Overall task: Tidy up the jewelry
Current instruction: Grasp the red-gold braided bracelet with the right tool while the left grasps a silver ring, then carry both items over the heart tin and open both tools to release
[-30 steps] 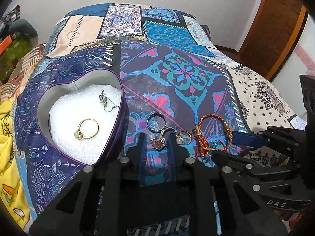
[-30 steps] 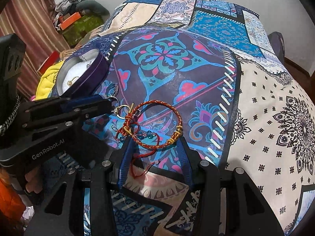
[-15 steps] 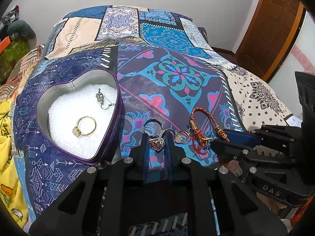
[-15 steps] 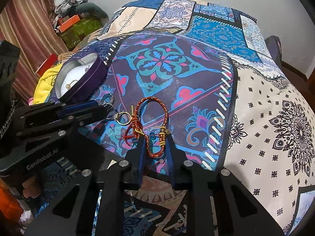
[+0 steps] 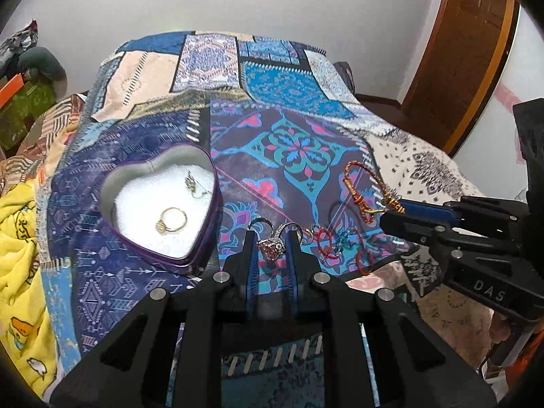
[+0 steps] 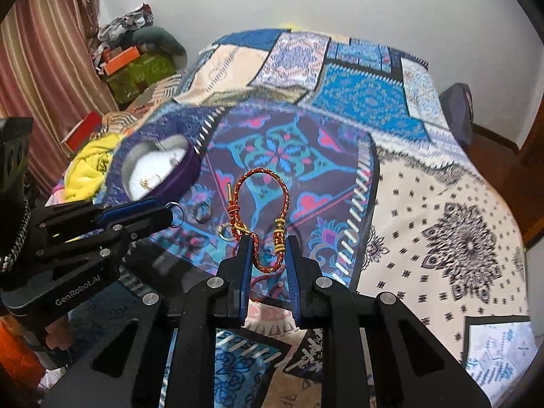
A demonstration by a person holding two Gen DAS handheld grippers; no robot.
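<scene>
A purple heart-shaped box [image 5: 204, 238] with white foam sits on the bed and holds a gold ring [image 5: 172, 220] and a small silver piece [image 5: 191, 181]. My left gripper [image 5: 271, 243] is shut on a silver ring with a pink stone [image 5: 271, 248], lifted just off the cover. My right gripper [image 6: 268, 248] is shut on a red and gold braided bracelet [image 6: 260, 183] and holds it up above the bed; it shows in the left wrist view [image 5: 360, 187]. The box also shows in the right wrist view [image 6: 190, 173].
A dark ring [image 5: 260, 224], a small gold ring [image 6: 224, 229] and red and blue beaded cord [image 5: 335, 241] lie on the patterned bedcover [image 5: 306, 149]. A yellow blanket [image 5: 20, 231] is at the left. Boxes and clothes [image 6: 136, 57] stand by the wall.
My left gripper closed on the pink-stone ring and raised it. My right gripper closed on the bracelet and lifted it off the cover. Both grippers rose and pulled back.
</scene>
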